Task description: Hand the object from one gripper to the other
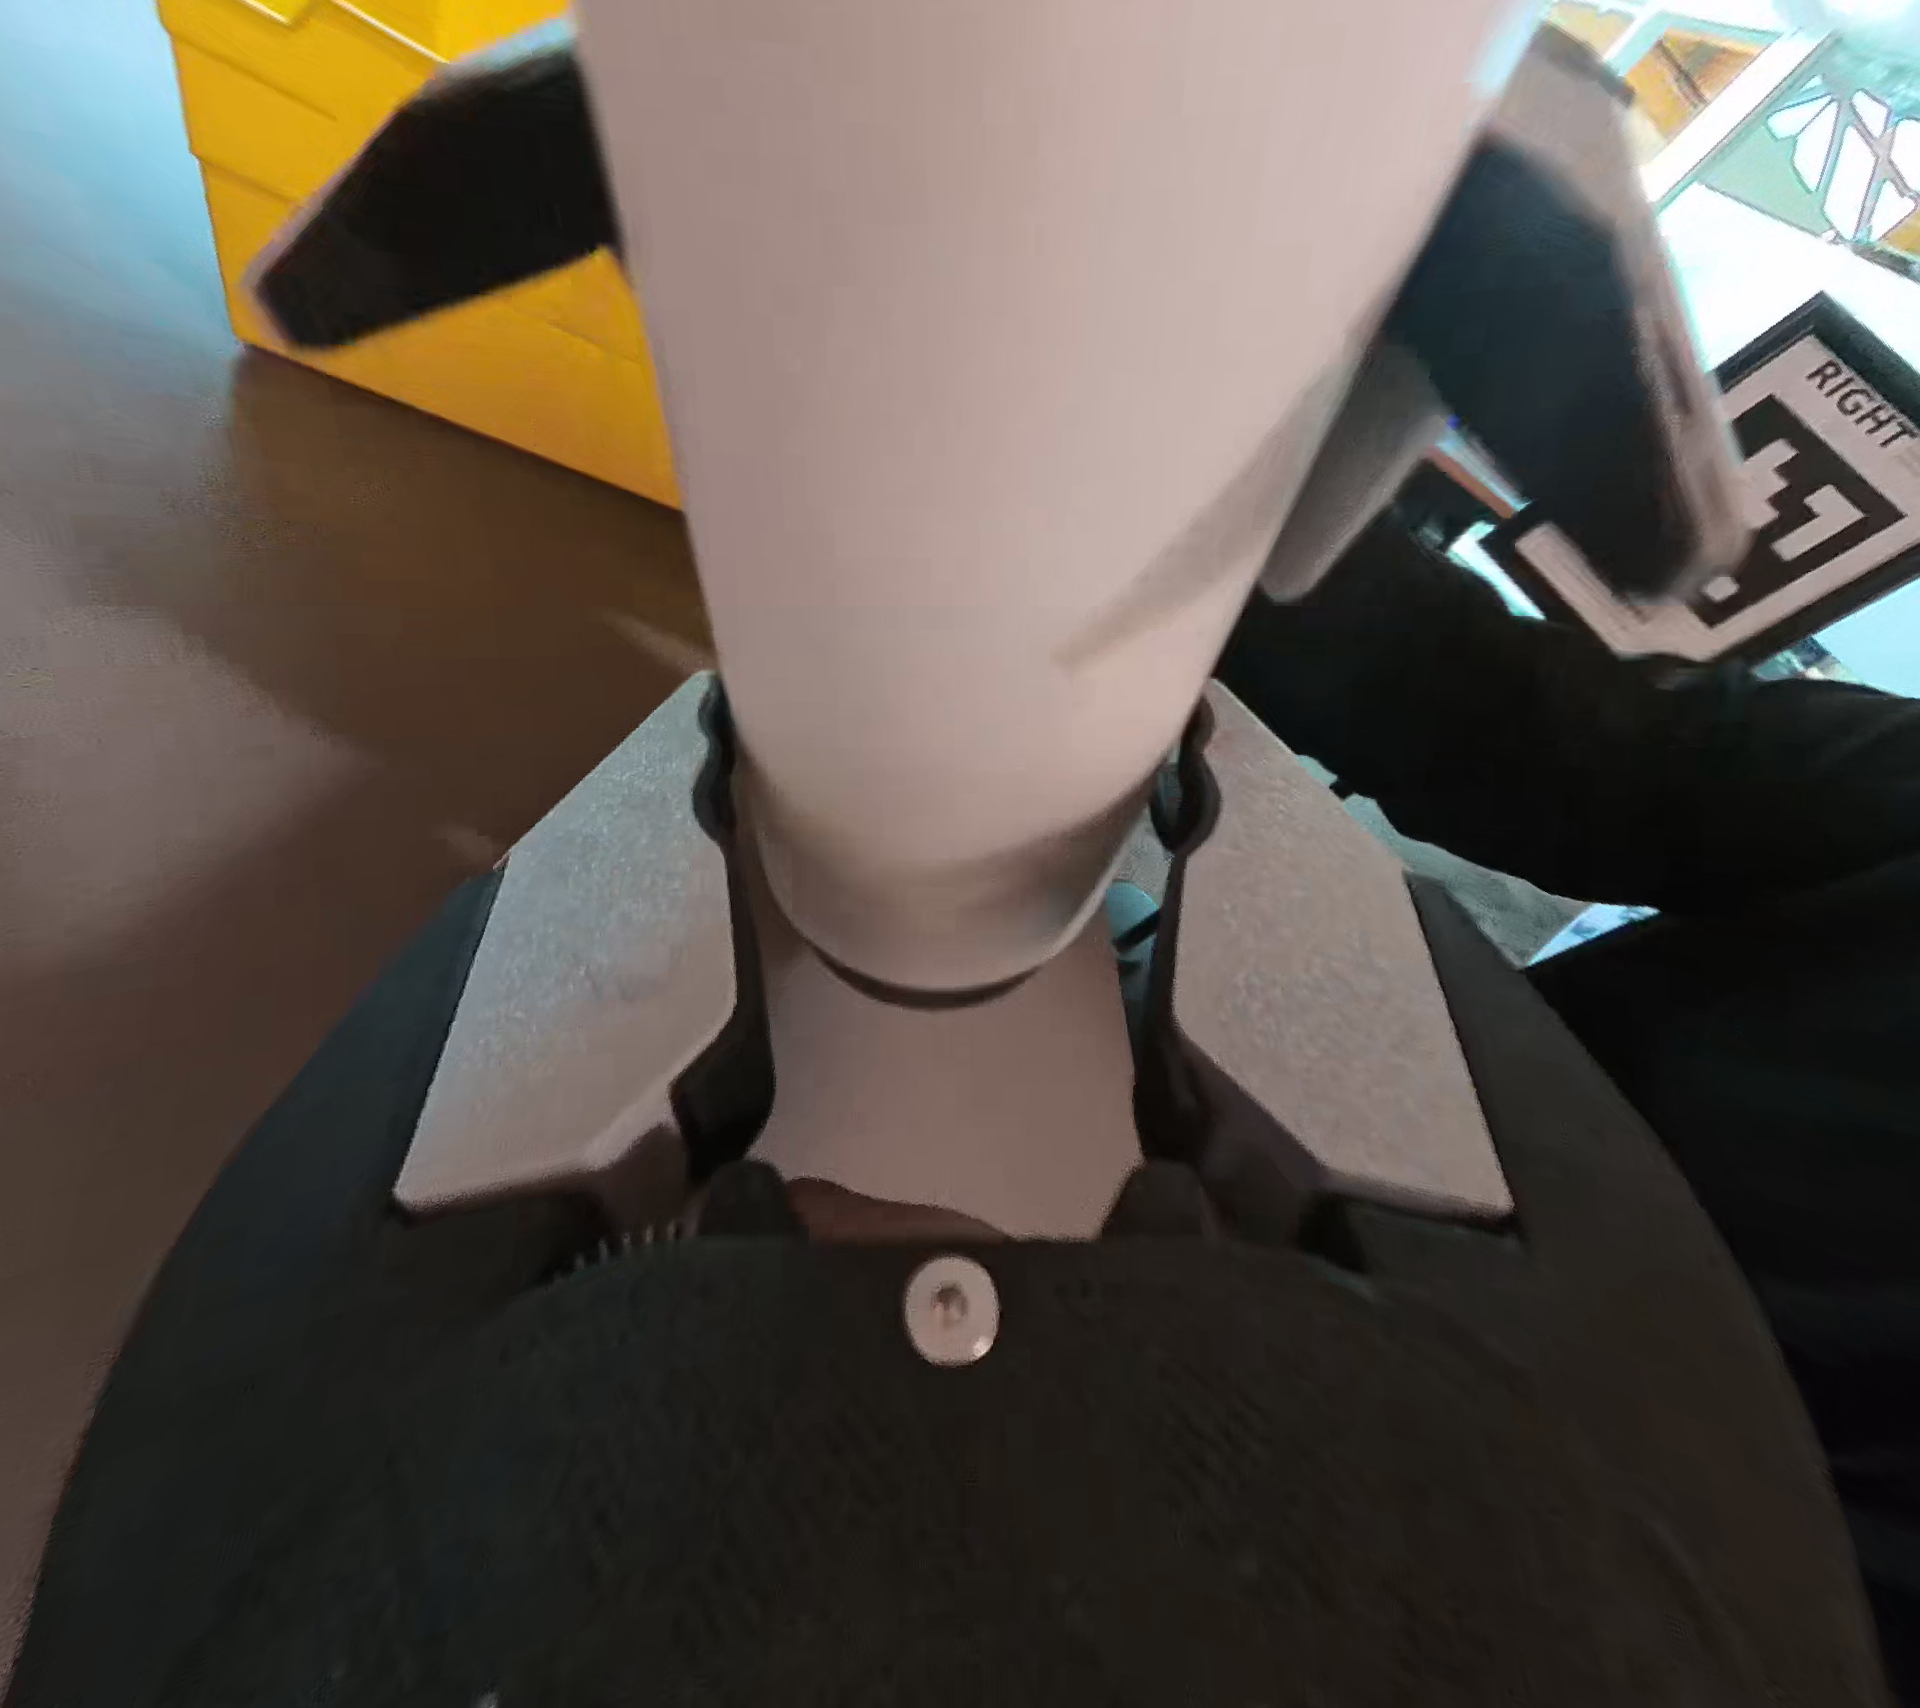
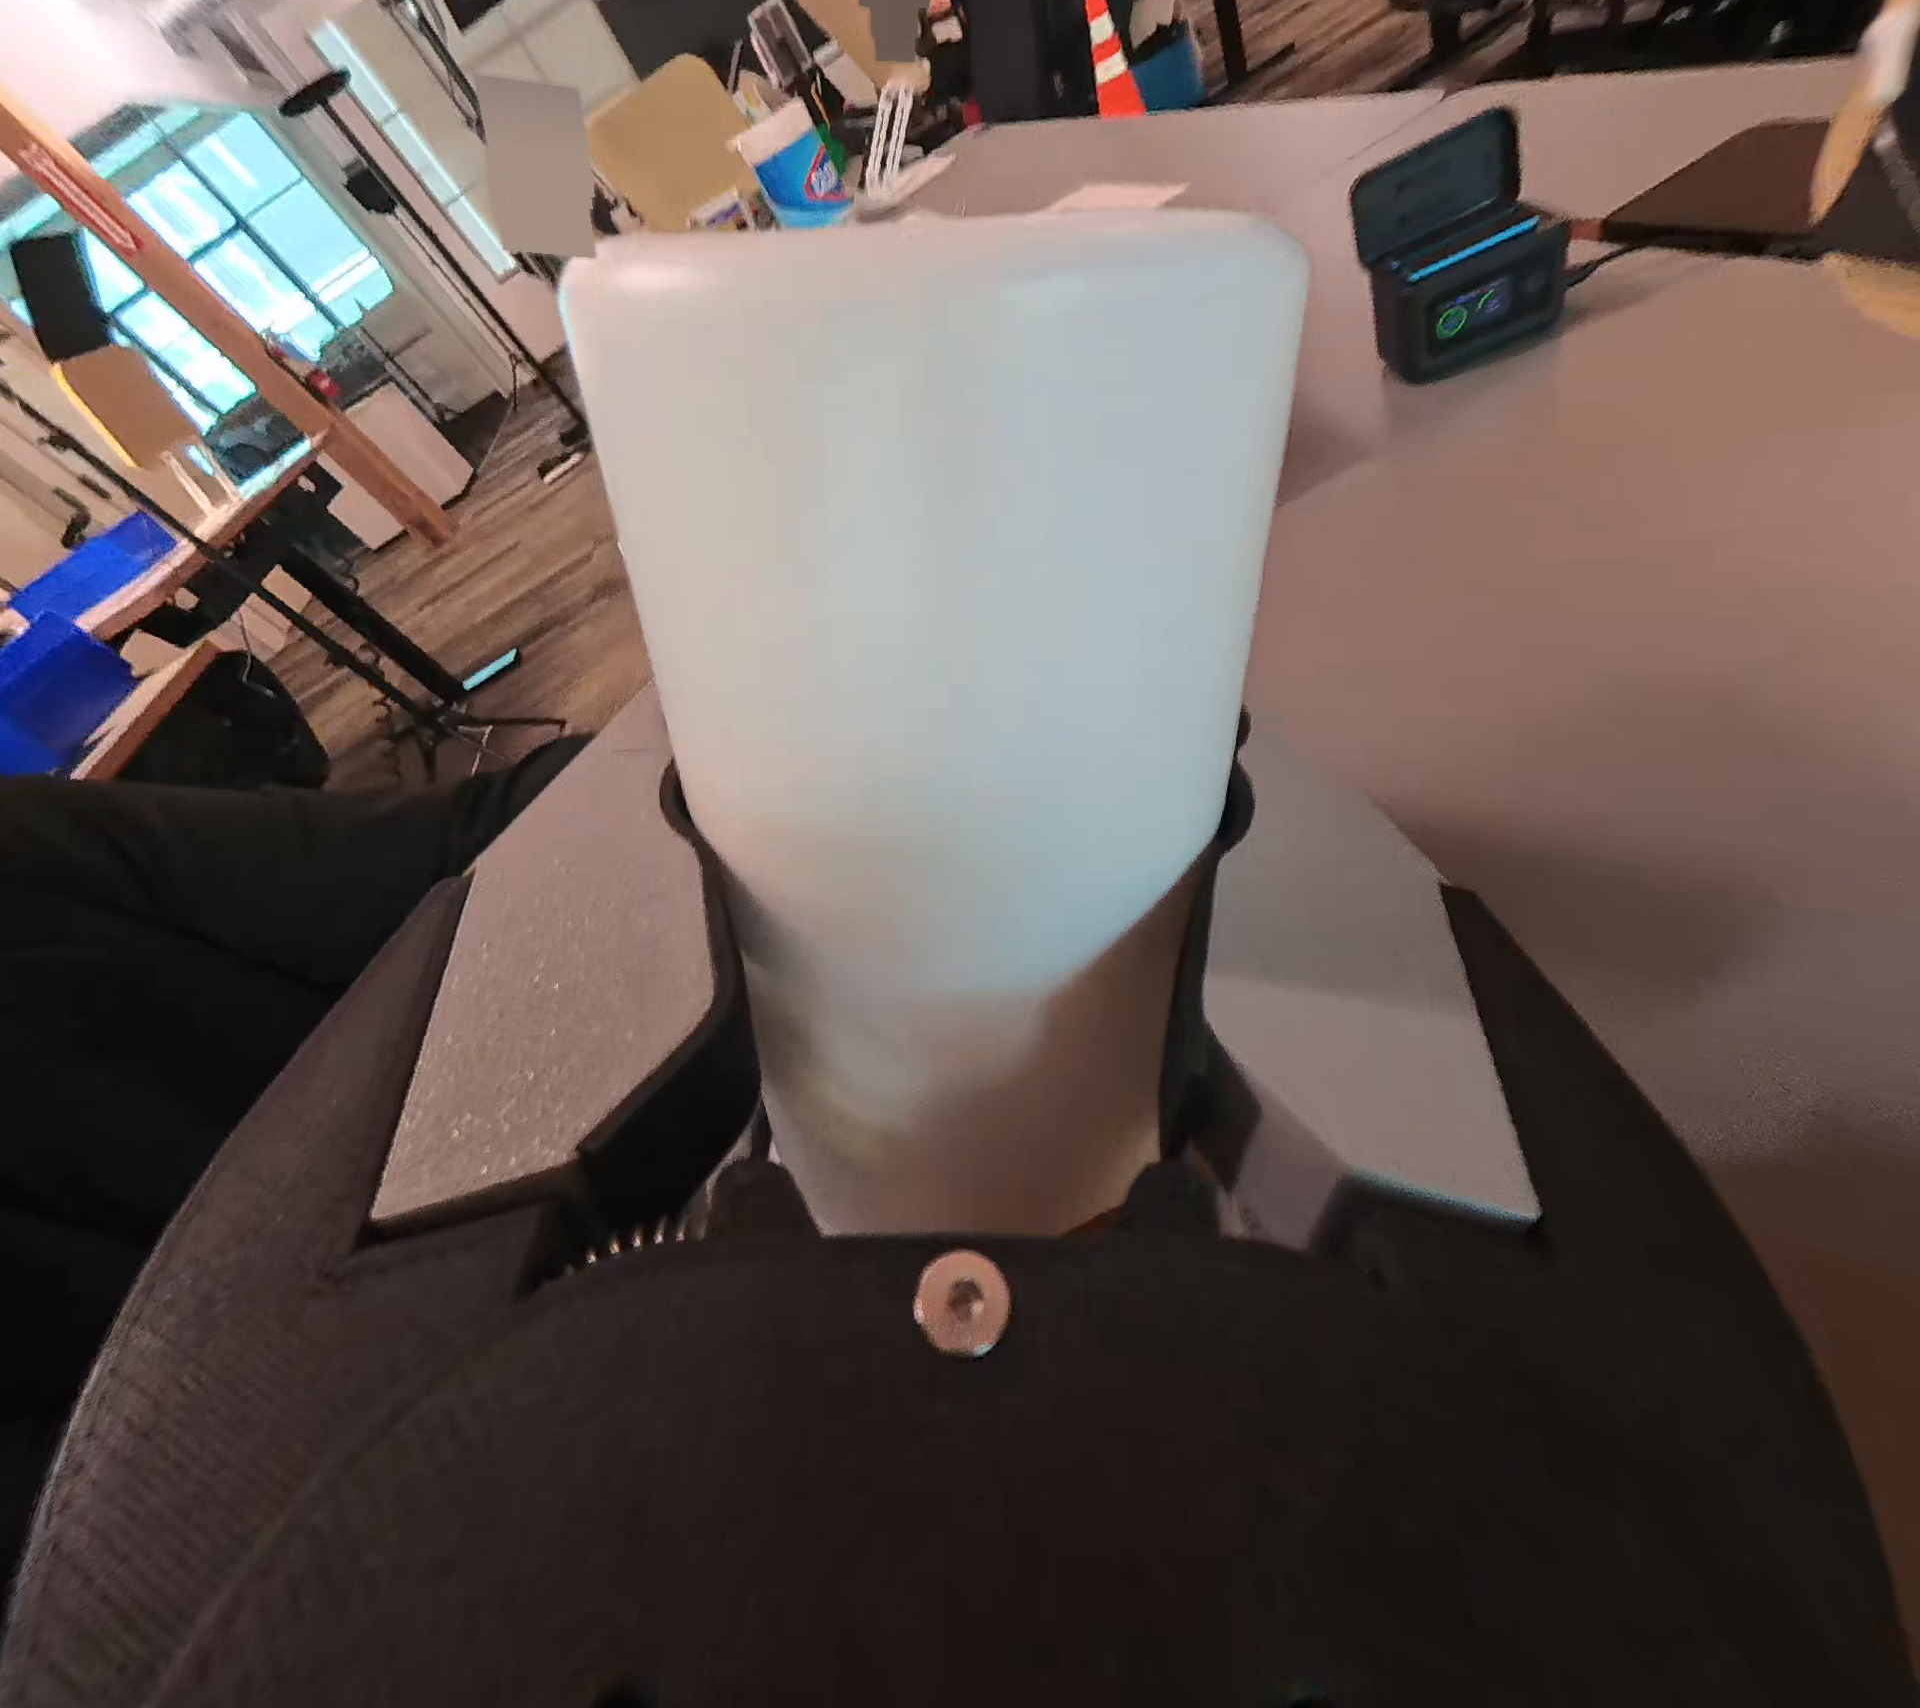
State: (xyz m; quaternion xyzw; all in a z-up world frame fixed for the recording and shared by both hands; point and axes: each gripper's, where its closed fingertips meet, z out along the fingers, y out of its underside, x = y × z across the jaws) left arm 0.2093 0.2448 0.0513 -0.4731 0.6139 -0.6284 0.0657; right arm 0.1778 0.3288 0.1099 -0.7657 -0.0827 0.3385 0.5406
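Your left gripper (image 1: 961, 785) has its two grey fingers closed against the narrow end of the smooth, pale white plastic bottle (image 1: 997, 328), a round-shouldered cylinder that runs up and out of the top of the left wrist view, so its far end is cut off there. Higher on the same bottle, your right gripper (image 1: 1018, 224) shows as two blurred black pads, one on each side of the body, both touching it. In the right wrist view the right gripper (image 2: 961, 811) is likewise clamped on the bottle (image 2: 935, 536), whose flat broad end faces away and hides most of what lies behind it.

So the bottle is held between both grippers at once, off the table, with the left on the narrow end and the right on the wide body.

Left of the bottle in the left wrist view stands a yellow plastic bin (image 1: 343, 131) on the dark brown table (image 1: 260, 619); its right side is hidden by the bottle. Right of the bottle in the right wrist view, an open dark case (image 2: 1455, 266) sits on a grey tabletop (image 2: 1558, 567). Motion blur softens every edge.
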